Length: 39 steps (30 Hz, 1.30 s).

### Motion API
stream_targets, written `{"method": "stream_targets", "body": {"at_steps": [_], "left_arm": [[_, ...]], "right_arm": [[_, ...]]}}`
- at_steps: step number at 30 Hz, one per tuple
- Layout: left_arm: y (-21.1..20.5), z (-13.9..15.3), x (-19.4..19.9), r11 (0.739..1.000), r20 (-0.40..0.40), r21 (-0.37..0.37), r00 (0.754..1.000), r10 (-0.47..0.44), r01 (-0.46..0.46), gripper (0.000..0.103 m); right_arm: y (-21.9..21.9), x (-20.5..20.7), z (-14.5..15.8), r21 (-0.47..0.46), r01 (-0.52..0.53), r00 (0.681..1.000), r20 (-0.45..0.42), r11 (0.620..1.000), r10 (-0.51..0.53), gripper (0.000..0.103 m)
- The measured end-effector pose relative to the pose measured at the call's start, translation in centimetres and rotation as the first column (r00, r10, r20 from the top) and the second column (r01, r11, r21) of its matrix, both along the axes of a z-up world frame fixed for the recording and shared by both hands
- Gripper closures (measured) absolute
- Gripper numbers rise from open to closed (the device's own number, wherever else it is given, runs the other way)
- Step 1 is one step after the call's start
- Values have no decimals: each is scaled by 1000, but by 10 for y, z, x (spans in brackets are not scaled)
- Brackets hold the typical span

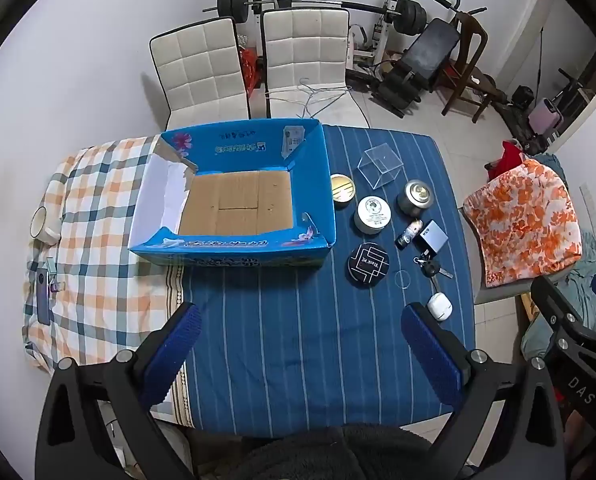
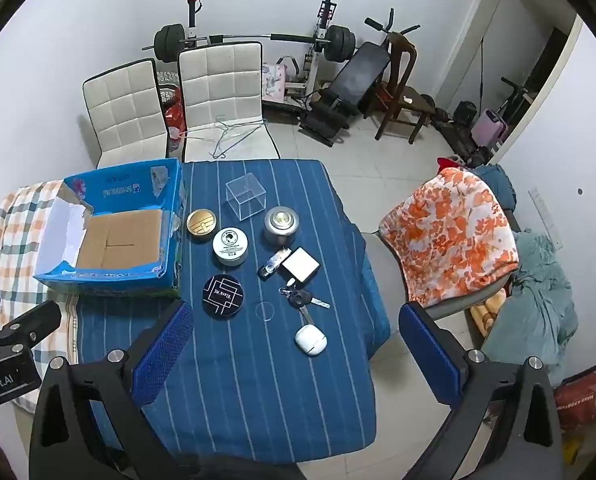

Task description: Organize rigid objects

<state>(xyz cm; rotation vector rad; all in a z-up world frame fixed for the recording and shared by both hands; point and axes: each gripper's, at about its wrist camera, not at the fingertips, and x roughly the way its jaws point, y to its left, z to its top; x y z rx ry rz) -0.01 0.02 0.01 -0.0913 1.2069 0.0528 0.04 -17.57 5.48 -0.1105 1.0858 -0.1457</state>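
Left gripper (image 1: 298, 344) held wide, nothing gripped, above counter (image 1: 298, 360). Right gripper (image 2: 294, 344) likewise spread wide, nothing held. Tins (image 2: 230, 247), clear cube (image 2: 245, 197), keys (image 2: 302, 300), earbud case (image 2: 310, 340) laid right of box (image 1: 234, 196). Box seen bare inside.

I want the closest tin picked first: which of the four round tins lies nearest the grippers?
The black tin with white line pattern, in front of the white-lidded, gold-lidded and silver tins.
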Motion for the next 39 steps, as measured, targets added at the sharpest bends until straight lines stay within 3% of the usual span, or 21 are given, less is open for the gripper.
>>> {"method": "stream_targets", "body": {"at_steps": [2, 27, 39], "left_arm": [[1, 0, 0, 1000, 1, 2, 1000, 5, -5, 0], [-10, 9, -3, 1000, 24, 14, 999, -21, 21, 0], [-13, 7, -1, 999, 25, 22, 999, -24, 23, 0]], "right_arm": [[-2, -3, 2, -30, -3, 1000, 27, 1000, 4, 0], [-18, -23, 22, -21, 30, 999, 44, 999, -29, 0], [-18, -15, 11, -3, 45, 998, 41, 999, -45, 0]]}}
